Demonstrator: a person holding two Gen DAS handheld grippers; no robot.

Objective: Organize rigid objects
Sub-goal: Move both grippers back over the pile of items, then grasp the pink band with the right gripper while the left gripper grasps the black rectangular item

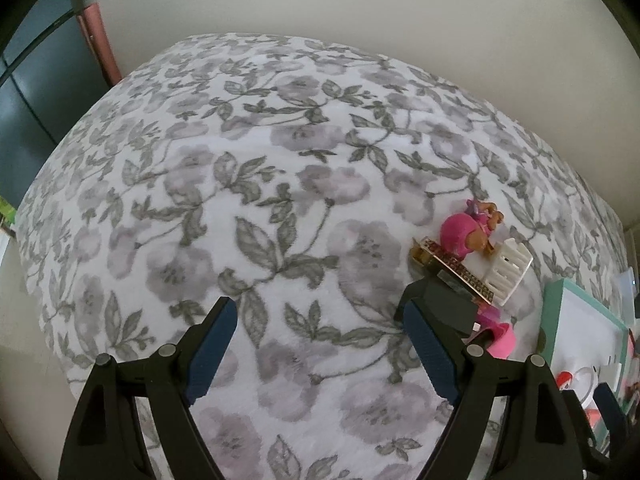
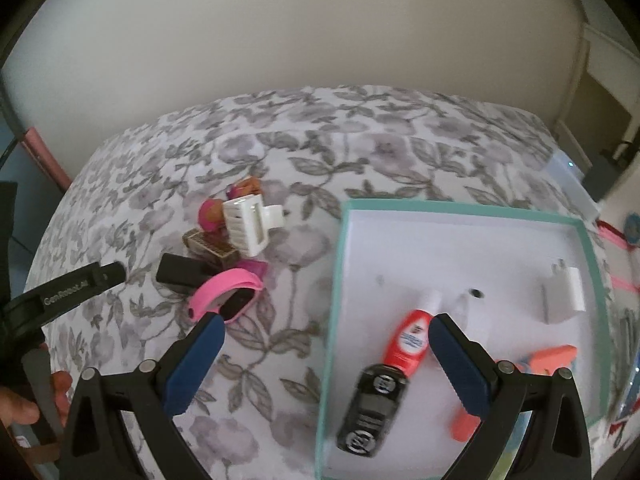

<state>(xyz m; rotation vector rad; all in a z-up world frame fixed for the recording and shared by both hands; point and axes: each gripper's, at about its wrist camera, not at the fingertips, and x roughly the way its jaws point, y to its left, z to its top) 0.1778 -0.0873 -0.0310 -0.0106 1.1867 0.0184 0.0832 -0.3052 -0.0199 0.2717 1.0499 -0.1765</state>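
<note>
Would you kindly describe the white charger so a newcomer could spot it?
Find the teal-rimmed box on the floral bedspread. The white charger lies by its right wall, apart from the red tube. It is the only blocky white thing inside.

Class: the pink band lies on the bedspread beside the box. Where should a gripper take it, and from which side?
Judging by its pose, grip the pink band across its raised arched strap, coming from above; the arch stands clear of the bedspread, leaving room for fingers either side.
</note>
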